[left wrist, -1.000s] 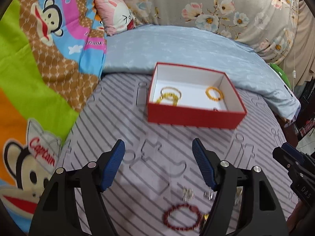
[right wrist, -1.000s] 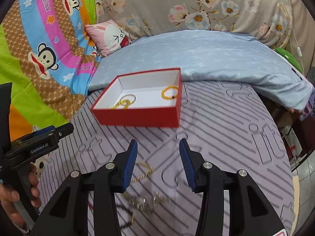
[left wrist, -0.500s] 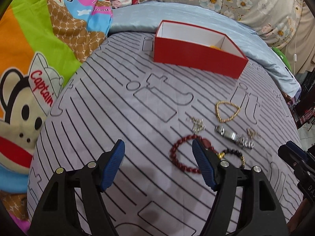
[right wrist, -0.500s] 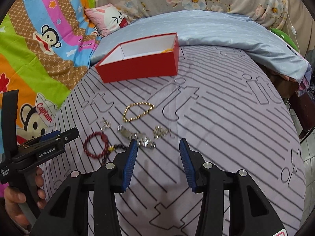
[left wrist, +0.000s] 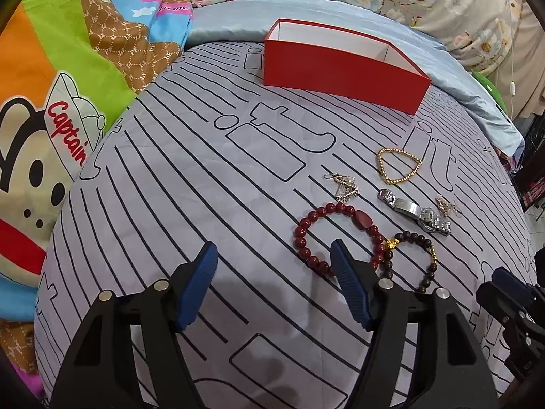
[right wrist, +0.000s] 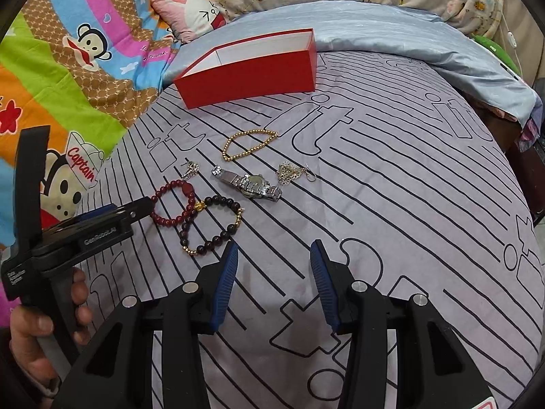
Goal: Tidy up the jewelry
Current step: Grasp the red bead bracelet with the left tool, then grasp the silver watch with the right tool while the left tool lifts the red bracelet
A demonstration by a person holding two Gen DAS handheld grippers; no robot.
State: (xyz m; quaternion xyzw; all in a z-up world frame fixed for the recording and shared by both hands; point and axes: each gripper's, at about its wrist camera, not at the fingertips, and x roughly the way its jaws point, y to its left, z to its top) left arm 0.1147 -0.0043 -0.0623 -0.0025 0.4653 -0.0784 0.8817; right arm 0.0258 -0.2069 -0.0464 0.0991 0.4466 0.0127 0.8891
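A red box (left wrist: 340,64) (right wrist: 248,71) with a white inside stands at the far side of the grey striped sheet. Loose jewelry lies nearer: a red bead bracelet (left wrist: 301,238) (right wrist: 163,218), a dark bead bracelet (left wrist: 427,245) (right wrist: 221,235), a silver watch (left wrist: 412,209) (right wrist: 248,182), a gold bead bracelet (left wrist: 398,165) (right wrist: 248,143) and two earrings (left wrist: 345,185) (right wrist: 293,172). My left gripper (left wrist: 272,286) is open and empty; its right finger overlaps the red bracelet in view. My right gripper (right wrist: 274,284) is open and empty, just short of the dark bracelet.
A colourful monkey-print blanket (left wrist: 51,102) lies on the left, a pale blue quilt (right wrist: 391,30) and a pink pillow (right wrist: 194,13) behind the box. The bed's edge drops off at the right (right wrist: 524,156).
Both grippers have pulled back from the box and lowered toward the sheet. The loose jewelry now lies in front of the fingers, and the box's contents are out of sight.
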